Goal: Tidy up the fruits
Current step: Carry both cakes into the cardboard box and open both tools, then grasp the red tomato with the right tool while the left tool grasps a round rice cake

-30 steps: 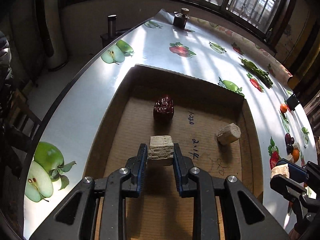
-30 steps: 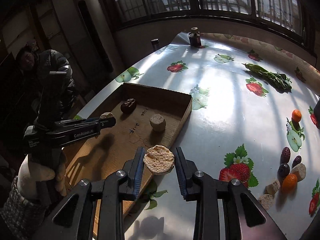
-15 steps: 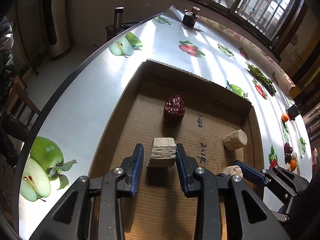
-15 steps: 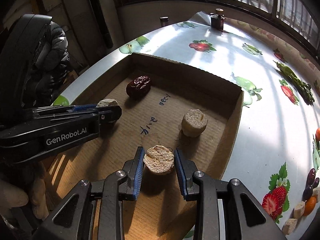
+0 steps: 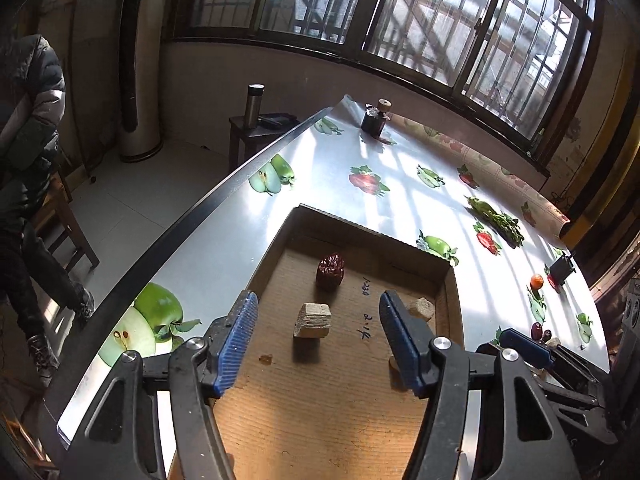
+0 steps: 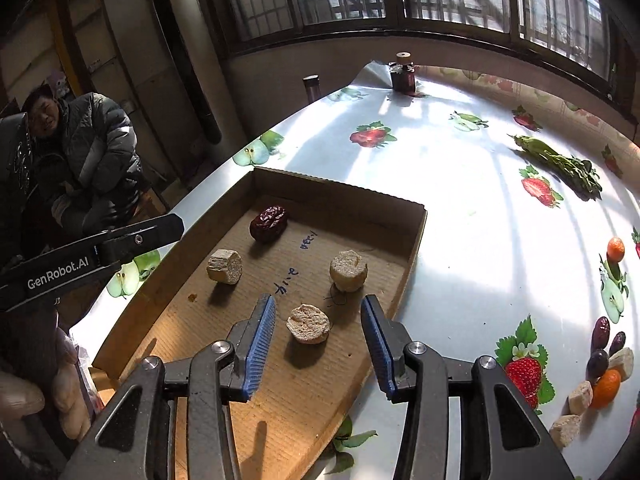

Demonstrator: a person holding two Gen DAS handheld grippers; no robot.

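Observation:
A shallow cardboard tray [image 5: 360,228] [image 6: 414,236] lies on the fruit-print table. In it are a red date [image 5: 330,271] [image 6: 269,223] and three beige chunks. My left gripper [image 5: 318,344] is open above the tray; a squarish chunk [image 5: 313,321] [image 6: 225,266] lies on the tray floor between its fingers. My right gripper [image 6: 318,350] is open; a round chunk [image 6: 308,323] lies between its fingers. A third chunk [image 6: 348,271] [image 5: 421,309] rests near the tray's right wall.
Loose fruit lies at the table's right: dates [image 6: 600,334], small oranges [image 6: 606,388] and beige chunks [image 6: 580,399]. A dark jar [image 6: 404,74] stands at the far edge, green stalks [image 6: 560,162] at the back right. A seated person [image 6: 84,152] is at the left.
Both grippers opened and let go of their chunks, which now lie on the tray floor. Both grippers have drawn back and up from the tray.

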